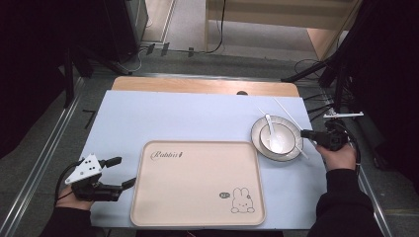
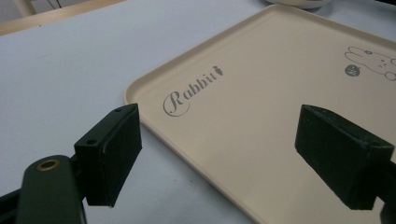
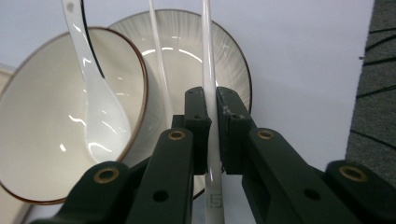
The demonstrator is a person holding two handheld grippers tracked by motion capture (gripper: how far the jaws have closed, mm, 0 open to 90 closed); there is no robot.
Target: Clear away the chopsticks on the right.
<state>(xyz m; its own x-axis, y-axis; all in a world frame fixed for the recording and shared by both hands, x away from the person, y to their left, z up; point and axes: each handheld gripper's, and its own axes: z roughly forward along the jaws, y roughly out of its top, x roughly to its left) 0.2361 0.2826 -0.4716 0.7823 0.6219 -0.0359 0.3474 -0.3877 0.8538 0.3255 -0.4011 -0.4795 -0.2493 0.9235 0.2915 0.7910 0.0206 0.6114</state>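
The right tongs (image 3: 212,121) are clenched on one white chopstick (image 3: 208,70) over the striped plate (image 3: 233,60); the second chopstick (image 3: 158,56) lies across that plate, beside the bowl (image 3: 42,140) holding a white spoon (image 3: 100,116). The left tongs (image 2: 219,149) hang released over the corner of the beige rabbit tray (image 1: 197,182) on the counter (image 1: 148,118). The tray is bare, so nearly everything seems left to do.

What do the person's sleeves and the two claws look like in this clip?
Both sleeves are dark. The left claw is black with blocky jaw pads, a grey three-cornered plate dotted black on top, and a black cable trailing. The right claw is black too, with brass-coloured rivets on its arms.
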